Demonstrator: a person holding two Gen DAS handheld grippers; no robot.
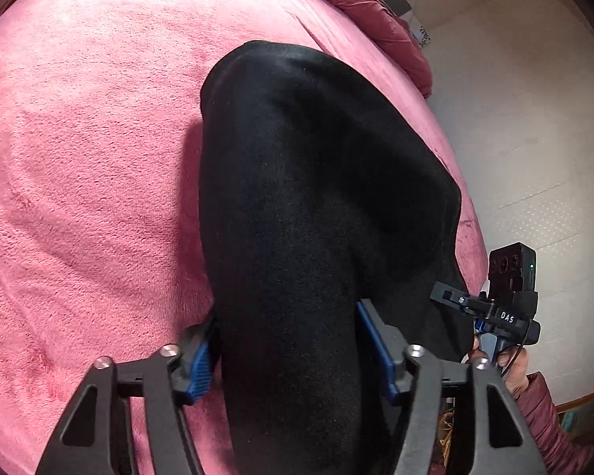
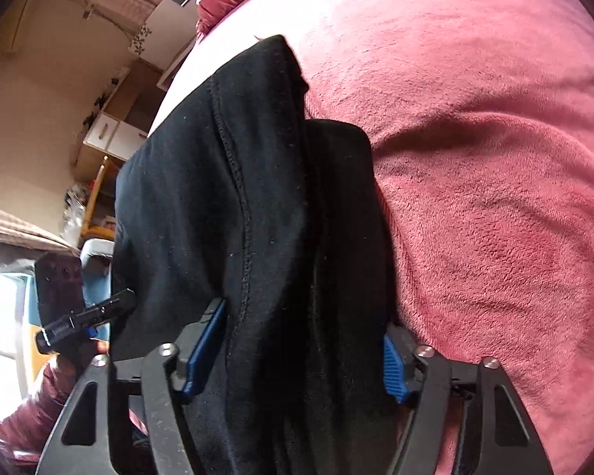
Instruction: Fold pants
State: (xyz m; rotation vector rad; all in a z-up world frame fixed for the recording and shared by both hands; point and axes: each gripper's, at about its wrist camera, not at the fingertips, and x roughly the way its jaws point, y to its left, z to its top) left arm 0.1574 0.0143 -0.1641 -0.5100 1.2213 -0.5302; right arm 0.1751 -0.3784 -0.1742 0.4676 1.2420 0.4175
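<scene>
**Both grippers on the pants, cloth running up the frame**

While the pants fill the middle of the left wrist view, their long axis runs from the bottom centre, between the fingers, up to a rounded folded end in the upper middle that rests on the pink blanket. The left gripper has its jaws set around a thick bunch of the black cloth, blue pads against it on both sides, so I judge it gripping the pants, not merely straddling them. The right gripper does the same in its own view: the pants pass between its pads and rise toward the upper middle, a stitched seam running lengthwise (the cloth looks doubled here, one layer over another).

The two grippers are close together. The right one shows at the lower right of the left view, just beside the cloth edge, and the left one at the lower left of the right view. Both point forward over the bed, tilted down toward the blanket.

The near end is held and the far end lies ahead, so the coming fold probably turns on carrying the held end forward along that axis.
</scene>
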